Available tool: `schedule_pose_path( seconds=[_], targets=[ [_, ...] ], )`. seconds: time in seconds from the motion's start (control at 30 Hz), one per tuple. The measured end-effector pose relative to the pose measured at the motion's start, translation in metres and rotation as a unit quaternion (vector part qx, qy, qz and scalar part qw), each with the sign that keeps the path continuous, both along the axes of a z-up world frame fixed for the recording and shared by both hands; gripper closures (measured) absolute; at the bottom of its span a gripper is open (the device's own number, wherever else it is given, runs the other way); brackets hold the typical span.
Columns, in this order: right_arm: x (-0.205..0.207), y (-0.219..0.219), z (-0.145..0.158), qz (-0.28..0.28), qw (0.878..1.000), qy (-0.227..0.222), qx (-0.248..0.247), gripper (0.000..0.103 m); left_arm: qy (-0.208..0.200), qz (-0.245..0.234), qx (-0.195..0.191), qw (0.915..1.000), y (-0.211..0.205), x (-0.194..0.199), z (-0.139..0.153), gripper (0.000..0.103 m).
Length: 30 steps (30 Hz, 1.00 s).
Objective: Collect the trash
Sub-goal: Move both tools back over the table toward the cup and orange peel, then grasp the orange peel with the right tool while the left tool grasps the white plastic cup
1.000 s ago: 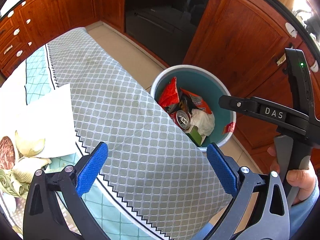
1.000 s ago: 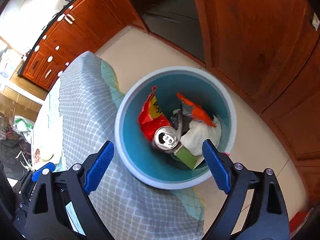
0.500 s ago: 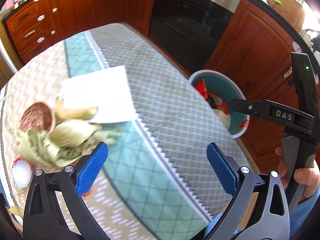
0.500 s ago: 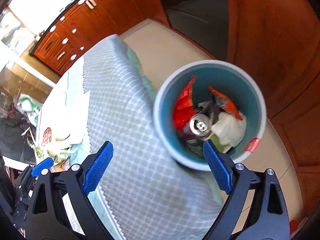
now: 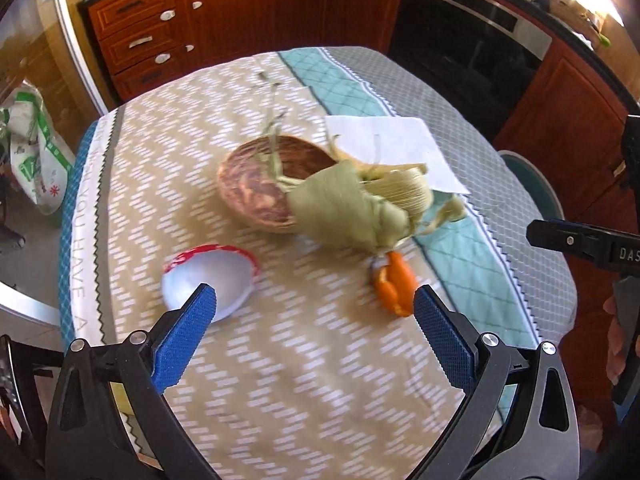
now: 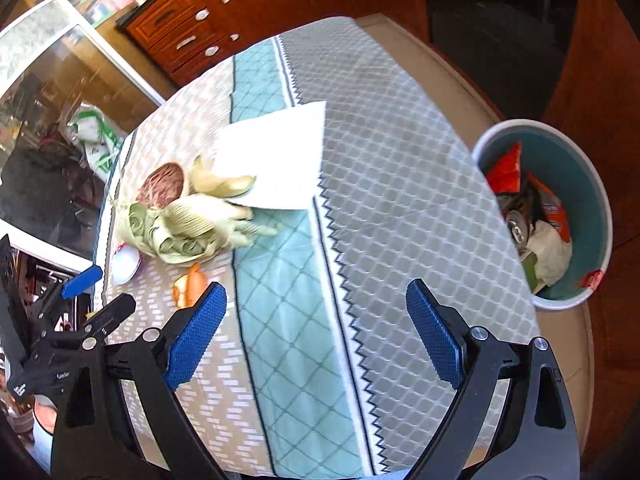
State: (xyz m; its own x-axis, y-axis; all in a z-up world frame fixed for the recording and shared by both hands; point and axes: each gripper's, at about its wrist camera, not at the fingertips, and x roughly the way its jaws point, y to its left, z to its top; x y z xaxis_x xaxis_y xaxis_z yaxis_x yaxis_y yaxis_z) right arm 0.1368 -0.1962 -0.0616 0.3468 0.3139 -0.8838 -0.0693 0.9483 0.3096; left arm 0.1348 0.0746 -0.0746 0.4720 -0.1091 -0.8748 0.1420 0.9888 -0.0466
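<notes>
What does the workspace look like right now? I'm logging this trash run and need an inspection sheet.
Surface: table under a patterned cloth in beige, teal and grey bands.
Job's things: corn husks, orange peel, foil lid, white napkin; bin on the floor, partly filled.
Clutter: wooden bowl on its side by the husks.
Grippers: left claw open, empty; right claw open, empty.
Cables: nothing seen.
Surroundings: wood cabinets, oven.

Left gripper (image 5: 314,324) spread wide above tablecloth (image 5: 280,380), corn husks (image 5: 352,208) against brown bowl (image 5: 260,188), orange peel (image 5: 394,288), white lid (image 5: 216,276)
</notes>
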Motion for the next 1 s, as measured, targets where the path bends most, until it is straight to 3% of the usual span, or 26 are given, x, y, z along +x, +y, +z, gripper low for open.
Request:
schedule_pose_path(
  seconds=[0.2,0.47,0.67,0.87,0.93,1.0],
  targets=[
    [-0.007,0.059,-0.006,0.052,0.998,0.005,-0.016,0.016,0.005,0.021,-0.01,0.9997,0.048,-0.004,-0.009,0.004],
    [-0.017,0.114,-0.019,0.1,0.993,-0.005,-0.059,0.016,0.014,0.026,-0.029,0.9991,0.081,-0.002,-0.022,0.004],
    [-0.014,0.141,-0.034,0.123,0.989,0.007,-0.078,0.028,0.024,0.025,-0.032,0.9989,0.097,0.005,-0.031,0.004],
    [-0.012,0.159,-0.043,0.142,0.983,-0.001,-0.114,0.05,0.035,0.023,-0.039,0.9984,0.106,0.012,-0.04,0.004],
    [-0.012,0.161,-0.042,0.145,0.98,-0.012,-0.132,0.08,0.037,0.017,-0.036,0.9985,0.106,0.014,-0.041,0.004],
    [-0.011,0.16,-0.039,0.148,0.982,-0.008,-0.115,0.083,0.038,0.008,-0.031,0.9988,0.103,0.017,-0.044,0.004]
  ],
)
